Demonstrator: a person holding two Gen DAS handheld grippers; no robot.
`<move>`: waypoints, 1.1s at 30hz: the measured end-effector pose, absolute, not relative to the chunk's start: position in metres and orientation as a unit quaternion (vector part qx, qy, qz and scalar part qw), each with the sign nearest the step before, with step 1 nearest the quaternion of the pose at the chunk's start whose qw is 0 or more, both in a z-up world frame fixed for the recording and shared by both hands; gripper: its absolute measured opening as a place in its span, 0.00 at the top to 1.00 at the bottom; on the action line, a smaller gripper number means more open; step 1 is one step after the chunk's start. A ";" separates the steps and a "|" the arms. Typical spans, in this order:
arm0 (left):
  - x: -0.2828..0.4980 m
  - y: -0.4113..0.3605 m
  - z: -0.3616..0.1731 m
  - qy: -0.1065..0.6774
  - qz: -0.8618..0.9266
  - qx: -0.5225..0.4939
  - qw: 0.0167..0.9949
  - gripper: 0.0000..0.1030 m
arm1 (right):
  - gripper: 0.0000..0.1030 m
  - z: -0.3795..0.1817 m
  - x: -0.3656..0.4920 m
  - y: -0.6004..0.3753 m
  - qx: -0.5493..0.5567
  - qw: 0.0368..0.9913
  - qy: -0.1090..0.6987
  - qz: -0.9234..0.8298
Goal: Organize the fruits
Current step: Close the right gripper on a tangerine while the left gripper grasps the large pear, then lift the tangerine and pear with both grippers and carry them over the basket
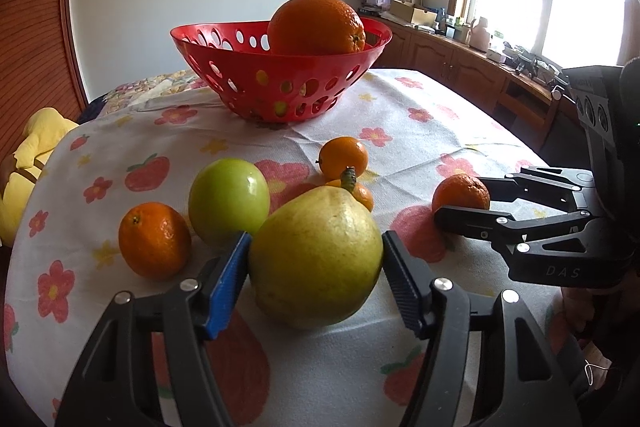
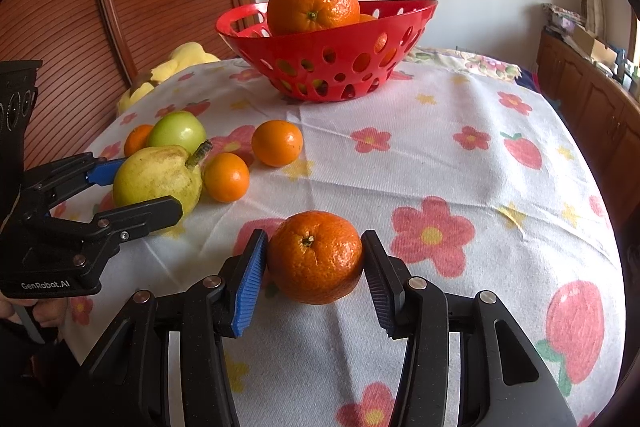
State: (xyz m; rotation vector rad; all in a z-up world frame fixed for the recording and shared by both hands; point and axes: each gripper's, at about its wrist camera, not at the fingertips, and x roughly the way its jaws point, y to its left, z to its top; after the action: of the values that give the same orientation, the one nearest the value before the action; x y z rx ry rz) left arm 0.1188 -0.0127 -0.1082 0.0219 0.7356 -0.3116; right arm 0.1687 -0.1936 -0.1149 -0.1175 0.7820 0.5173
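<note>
Straddling the pear (image 1: 316,259), the left gripper (image 1: 316,267) has a pad on each flank, apparently touching; whether it grips firmly yet, cannot tell. Pear lies on the flowered tablecloth (image 1: 420,147), on the near side of the red basket (image 1: 280,83), stem (image 1: 349,178) pointing toward that basket, so its long axis runs along the fingers.

Right gripper (image 2: 315,263) likewise brackets a mandarin (image 2: 315,255), blue pad touching, other pad at the skin; nearer the tool than the basket, pear to its left.

Green apple (image 1: 229,201) and three more mandarins sit between pear and basket or beside the pear. Basket already holds a large orange (image 1: 317,25).

Judgement: both loads lift up and forward; neither arm is clearly nearer.
</note>
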 end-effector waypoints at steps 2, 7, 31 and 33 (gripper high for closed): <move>0.119 -0.013 -0.108 0.358 -0.152 0.010 0.921 0.37 | 0.53 -0.115 0.169 -0.194 -0.056 0.890 0.377 0.249; 0.117 -0.011 -0.108 0.358 -0.152 0.007 0.921 0.38 | 0.53 -0.115 0.169 -0.194 -0.056 0.890 0.377 0.249; 0.098 0.008 -0.061 0.308 -0.145 -0.005 0.940 0.38 | 0.55 -0.115 0.167 -0.193 -0.054 0.891 0.374 0.250; 0.098 0.008 -0.058 0.305 -0.145 -0.004 0.941 0.38 | 0.55 -0.115 0.166 -0.193 -0.054 0.892 0.373 0.251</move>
State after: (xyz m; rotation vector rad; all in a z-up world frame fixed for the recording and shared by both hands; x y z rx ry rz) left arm 0.0975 0.0079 -0.0582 -0.0091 0.6216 -0.2959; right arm 0.1662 -0.1931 -0.1151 -0.1117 0.7746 0.5201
